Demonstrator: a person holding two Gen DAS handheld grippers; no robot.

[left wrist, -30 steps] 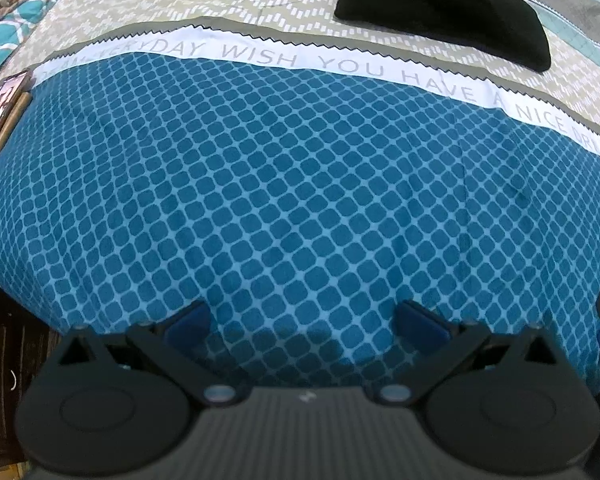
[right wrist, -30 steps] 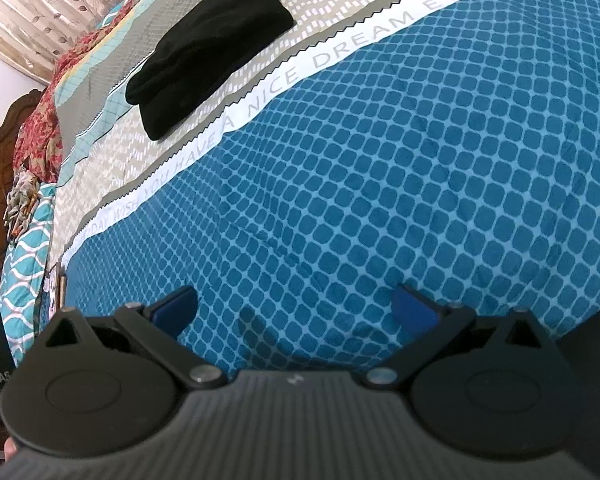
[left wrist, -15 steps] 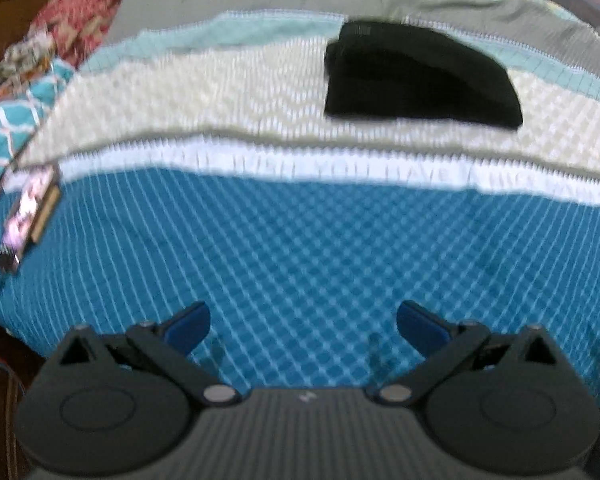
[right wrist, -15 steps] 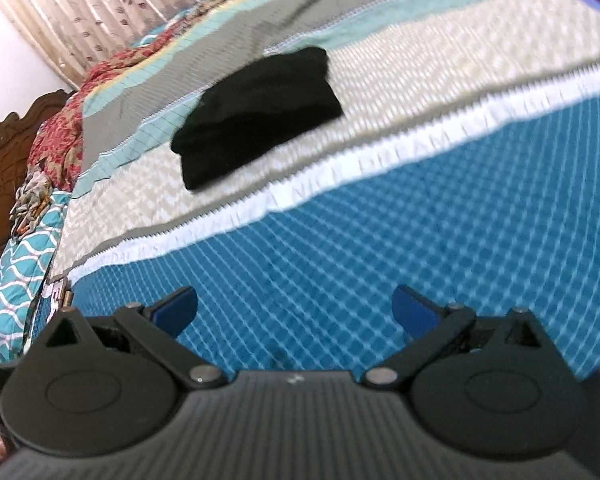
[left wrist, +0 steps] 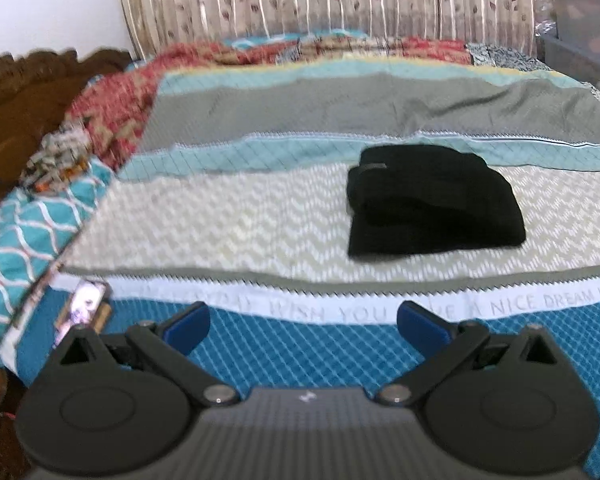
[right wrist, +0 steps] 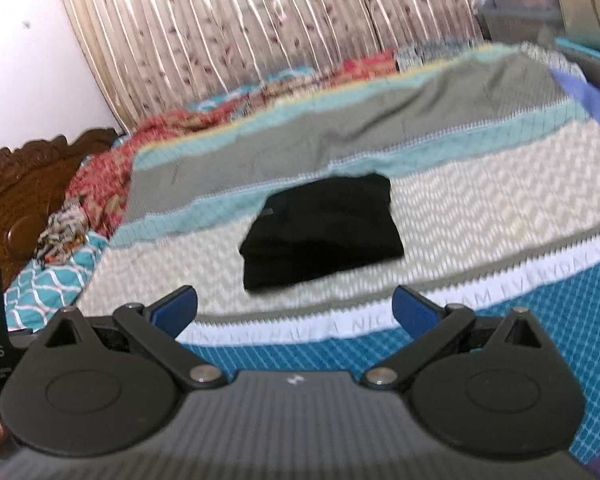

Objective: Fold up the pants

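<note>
Upper right of centre in left wrist view: black pants (left wrist: 432, 200), folded bundle on bed (left wrist: 228, 220), long axis across frame. Left gripper (left wrist: 302, 322) and right gripper (right wrist: 294, 304): jaws apart, empty, well short. Right view: pants dead ahead; right likely nearer.
</note>
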